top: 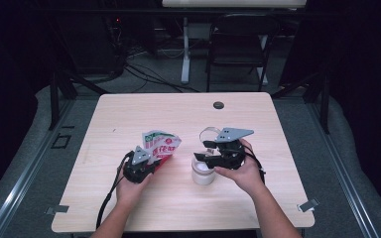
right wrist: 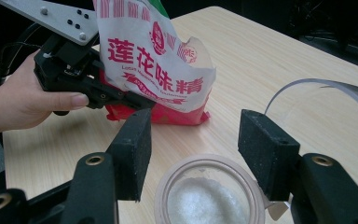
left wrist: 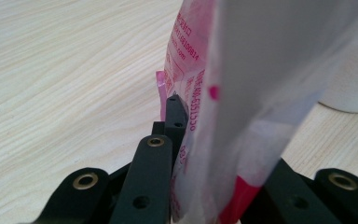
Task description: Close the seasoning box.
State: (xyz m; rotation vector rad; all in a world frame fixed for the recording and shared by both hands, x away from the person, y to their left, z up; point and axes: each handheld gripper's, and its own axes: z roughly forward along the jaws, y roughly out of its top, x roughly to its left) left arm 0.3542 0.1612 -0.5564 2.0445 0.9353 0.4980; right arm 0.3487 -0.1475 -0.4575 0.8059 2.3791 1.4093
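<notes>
1. Left gripper (top: 146,161) sat near the table's front left of centre, its 2 black jaws clamped together on the lower edge of a red-and-white seasoning bag (top: 159,144).
2. From the left gripper view, the bag (left wrist: 242,93) rose between the jaws, pinched tight, with pink print along its side.
3. That bag stood tilted, its torn top leaning up and toward the middle of the wooden table (top: 129,114); in the right gripper view its base (right wrist: 168,114) looked to rest on the wood.
4. Just right of the bag stood a small white jar (top: 203,172), open, with white granules inside (right wrist: 205,200).
5. Right gripper (top: 209,152) hovered over the jar, its 2 padded jaws spread apart with nothing between them.
6. Beyond the right gripper a clear curved plastic piece (right wrist: 317,88) lay on the table.
</notes>
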